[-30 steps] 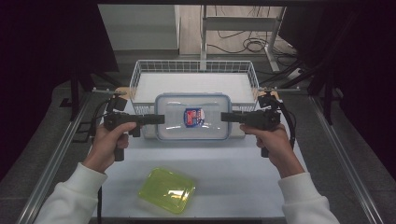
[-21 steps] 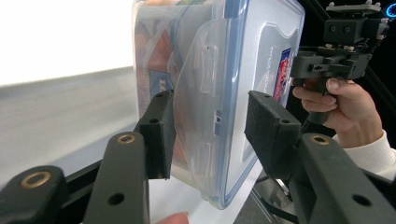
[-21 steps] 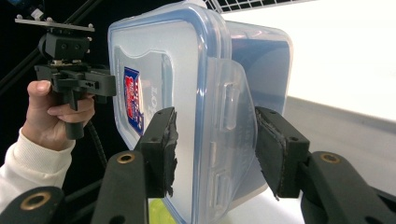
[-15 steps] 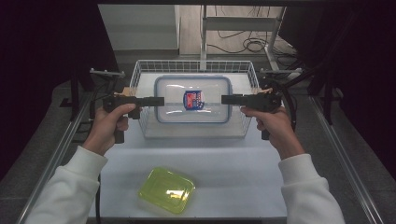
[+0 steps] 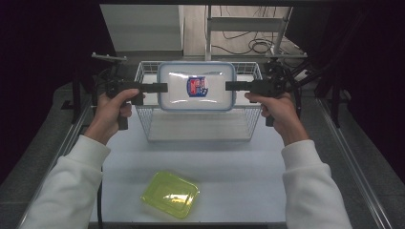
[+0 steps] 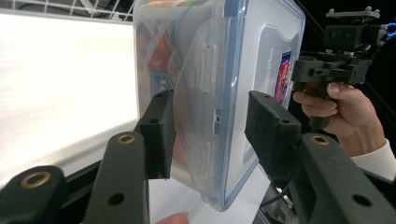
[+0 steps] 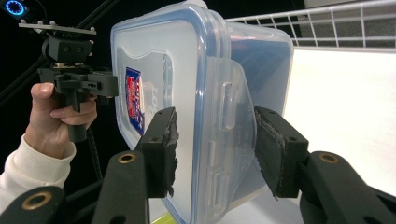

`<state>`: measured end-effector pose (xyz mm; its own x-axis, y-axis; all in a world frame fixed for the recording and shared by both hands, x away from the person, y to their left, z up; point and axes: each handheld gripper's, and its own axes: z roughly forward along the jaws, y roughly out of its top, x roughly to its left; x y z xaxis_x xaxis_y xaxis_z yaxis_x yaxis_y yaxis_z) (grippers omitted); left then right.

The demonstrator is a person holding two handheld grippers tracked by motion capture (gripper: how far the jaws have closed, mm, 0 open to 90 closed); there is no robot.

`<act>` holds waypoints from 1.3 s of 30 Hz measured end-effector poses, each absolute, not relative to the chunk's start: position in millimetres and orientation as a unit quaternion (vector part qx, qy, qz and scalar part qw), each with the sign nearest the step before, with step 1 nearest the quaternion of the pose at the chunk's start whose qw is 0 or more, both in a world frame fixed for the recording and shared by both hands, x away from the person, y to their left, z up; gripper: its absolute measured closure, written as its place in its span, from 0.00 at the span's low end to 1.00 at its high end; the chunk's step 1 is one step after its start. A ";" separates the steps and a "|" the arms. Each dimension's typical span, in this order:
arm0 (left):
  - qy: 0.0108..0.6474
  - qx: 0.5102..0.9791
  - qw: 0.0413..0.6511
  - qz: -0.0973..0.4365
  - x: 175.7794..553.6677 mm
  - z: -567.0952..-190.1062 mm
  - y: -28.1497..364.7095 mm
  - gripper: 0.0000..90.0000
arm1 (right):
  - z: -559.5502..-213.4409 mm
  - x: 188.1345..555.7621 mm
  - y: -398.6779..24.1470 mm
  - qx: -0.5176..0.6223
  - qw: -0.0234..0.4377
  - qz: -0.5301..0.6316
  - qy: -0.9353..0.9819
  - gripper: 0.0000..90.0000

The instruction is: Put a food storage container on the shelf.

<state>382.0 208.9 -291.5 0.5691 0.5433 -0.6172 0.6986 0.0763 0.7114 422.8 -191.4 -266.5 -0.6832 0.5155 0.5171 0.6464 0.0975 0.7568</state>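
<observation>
A clear plastic container point(image 5: 196, 86) with a blue-rimmed lid and a red-and-blue label hangs level in the air above the wire basket point(image 5: 200, 125). My left gripper point(image 5: 165, 88) is shut on its left end and my right gripper point(image 5: 228, 86) on its right end. In the left gripper view the container's point(image 6: 205, 93) latch flap sits between the pads point(image 6: 159, 135) of the left gripper point(image 6: 210, 135), and the right gripper point(image 6: 299, 74) grips the far end. In the right gripper view the right gripper point(image 7: 215, 149) clamps the container's point(image 7: 196, 93) other flap, with the left gripper point(image 7: 114, 86) beyond.
A yellow-green plastic box point(image 5: 170, 194) lies on the white table mat point(image 5: 239, 181) near the front edge. The white wire basket stands at the back of the mat, with metal rails point(image 5: 353, 167) along the table's sides. Cables and a frame point(image 5: 248, 28) lie behind.
Both hands have lifted the container up and away from me, from the mat in front of the basket to above the basket. The yellow-green box has stayed put.
</observation>
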 end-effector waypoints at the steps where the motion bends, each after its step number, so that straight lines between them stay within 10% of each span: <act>1: 0.462 0.674 0.573 -0.069 387.1 -290.1 209.6 0.59 | -265.2 425.9 -190.9 -0.394 0.061 -0.543 -0.739 0.57; 39: 0.548 0.610 0.550 -0.161 468.5 -330.0 212.8 0.57 | -307.0 508.2 -185.8 -0.516 0.128 -0.522 -0.668 0.53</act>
<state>468.5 212.8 -330.0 0.3487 0.4917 -0.7979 0.8449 0.2036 0.4947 508.2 -185.8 -307.0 -0.4353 0.5557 0.7083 0.8217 -0.0762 0.5647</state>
